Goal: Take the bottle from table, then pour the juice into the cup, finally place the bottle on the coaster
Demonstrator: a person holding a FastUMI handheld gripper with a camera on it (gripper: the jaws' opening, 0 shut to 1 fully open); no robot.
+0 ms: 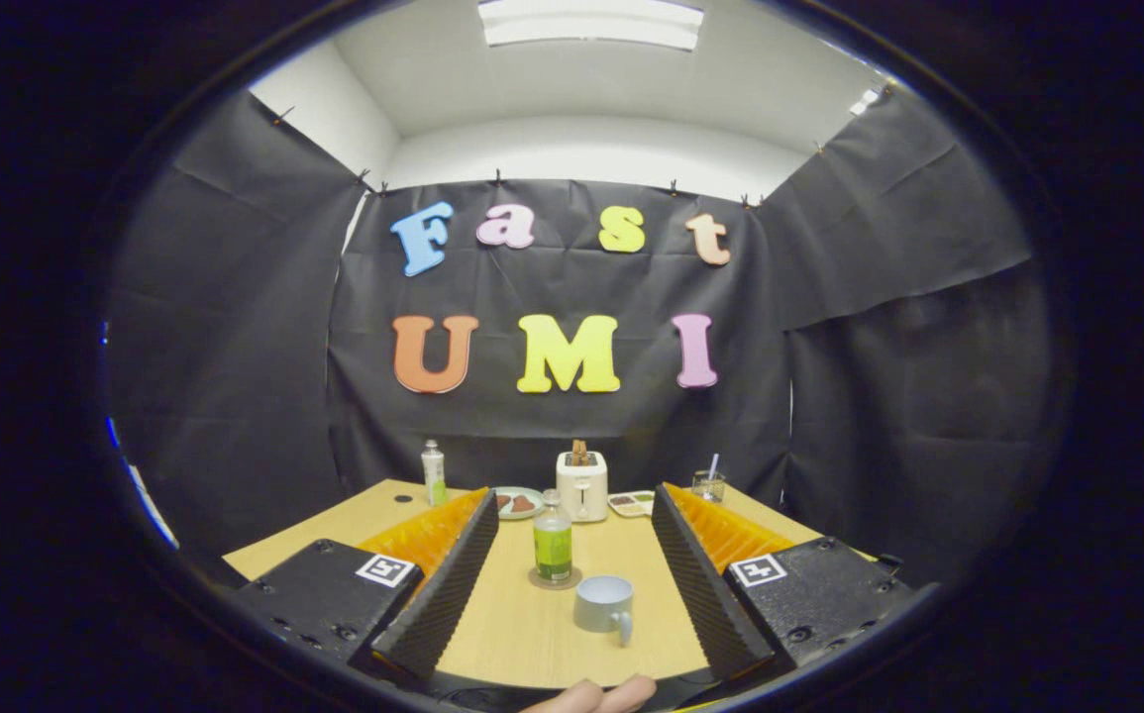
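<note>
Gripper view
Hand-held gripper (569,634): I see its two fingers spread wide apart over the desk (532,634), grasping nothing.
Bottle (553,540): upright between the fingers, holding green juice in its lower part, standing on the coaster (555,579).
Cup (604,604): I find it just in front of the bottle, nearer to me, between the fingers, upright, handle turned toward me.
Toaster (582,483): beyond the bottle at the far edge of the desk, with toast sticking out of the top.
Plate (517,502): just beside the toaster on one side; a small tray (631,503) on the other.
Second bottle (433,473): far corner of the desk, beyond one finger.
Glass (708,484): opposite far corner, with a straw in it.
Fingertips of a person (596,696): I see them just below the near edge of the desk.
</note>
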